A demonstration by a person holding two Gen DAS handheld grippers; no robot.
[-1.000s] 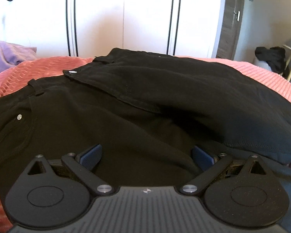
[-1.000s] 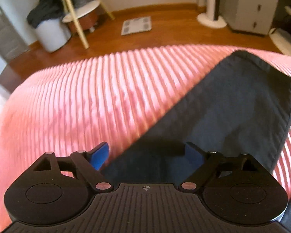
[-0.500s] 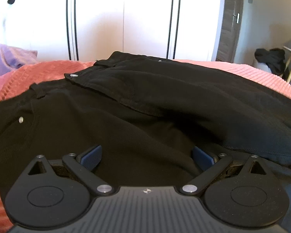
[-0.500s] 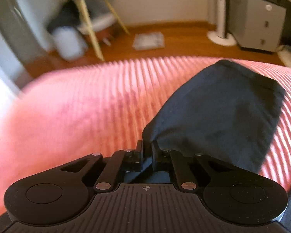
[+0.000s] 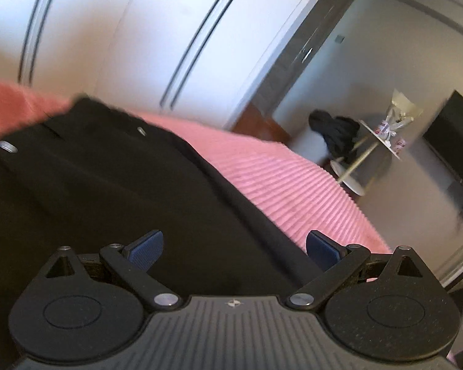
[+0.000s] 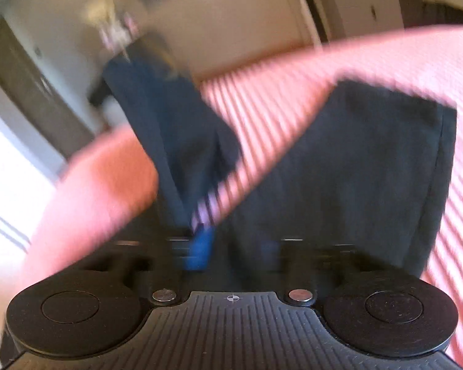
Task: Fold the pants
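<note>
Black pants (image 5: 108, 191) lie on a pink ribbed bedspread (image 5: 281, 185), waistband and metal buttons at the upper left of the left wrist view. My left gripper (image 5: 233, 248) is open just over the pants, blue pads apart, holding nothing. In the blurred right wrist view, a pant leg (image 6: 370, 166) lies on the bedspread (image 6: 447, 61), and a strip of the leg (image 6: 169, 129) rises from my right gripper (image 6: 231, 246). That gripper's jaws are smeared; how they stand cannot be read.
White wardrobe doors (image 5: 139, 30) stand behind the bed. A round side table (image 5: 382, 138) and a bin with dark clothes (image 5: 333, 132) stand by the open doorway. A grey cabinet (image 6: 367, 6) stands past the bed's foot.
My right gripper shut on the pant leg half a second ago and has lifted and swung it fast. My left gripper has tilted and turned right, still open.
</note>
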